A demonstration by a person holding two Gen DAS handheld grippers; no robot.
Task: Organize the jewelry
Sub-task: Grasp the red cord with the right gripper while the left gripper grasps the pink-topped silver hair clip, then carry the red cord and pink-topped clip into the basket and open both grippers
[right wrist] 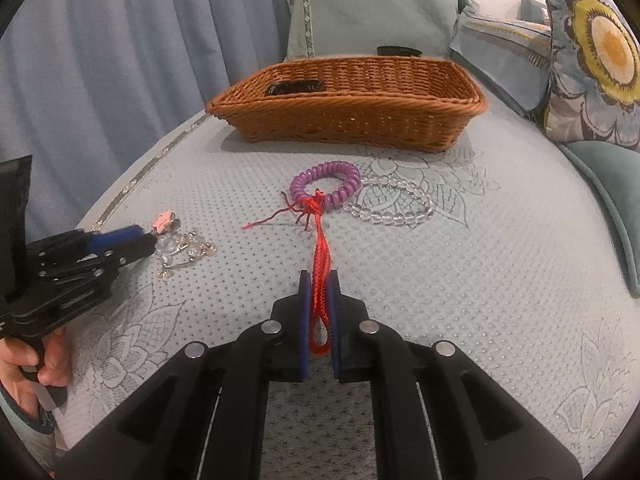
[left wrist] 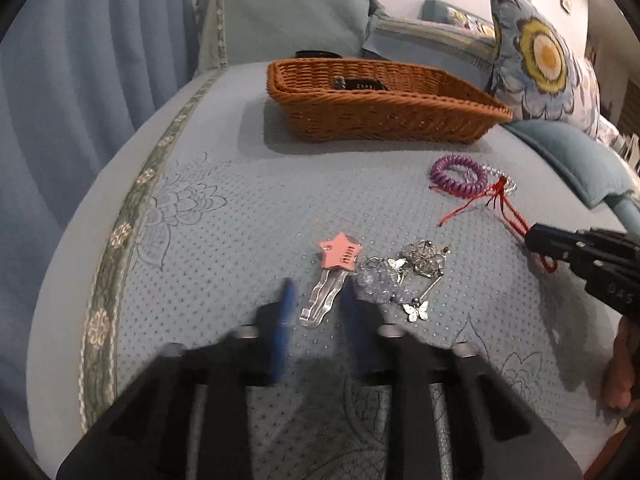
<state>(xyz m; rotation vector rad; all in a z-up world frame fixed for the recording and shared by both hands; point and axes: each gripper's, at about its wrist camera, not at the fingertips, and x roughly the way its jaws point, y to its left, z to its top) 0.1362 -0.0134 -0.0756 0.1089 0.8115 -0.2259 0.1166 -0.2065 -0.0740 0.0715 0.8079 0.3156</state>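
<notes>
The right gripper (right wrist: 319,280) had its blue-padded jaws drawn narrow around the looped end of a red braided cord bracelet (right wrist: 320,264), the loop sitting between the pads while the knotted, tasselled end lay ahead on the pale blue quilted bedspread (right wrist: 460,272). That knot rested against a purple spiral coil hair tie (right wrist: 326,184), and just to the right of the coil, touching it, lay a clear round-bead bracelet (right wrist: 396,204). In the left wrist view the same right gripper (left wrist: 532,240) came in from the right edge, with the red cord running out of its tip.

The left gripper (left wrist: 318,300) stood open over a clear snap hair clip with a pink star on its top (left wrist: 334,276), one blurred blue pad on either side of the clip's shaft; whether the pads touched it could not be told. Just right of the clip sat a cluster of crystal and silver butterfly charms (left wrist: 404,280).

Further back on the bedspread stood a brown woven wicker basket (left wrist: 392,120), well apart from the loose pieces, with a dark hair clip (left wrist: 360,84) inside near its far wall. A floral pillow with a yellow flower (left wrist: 540,60) leaned behind the basket on the right
</notes>
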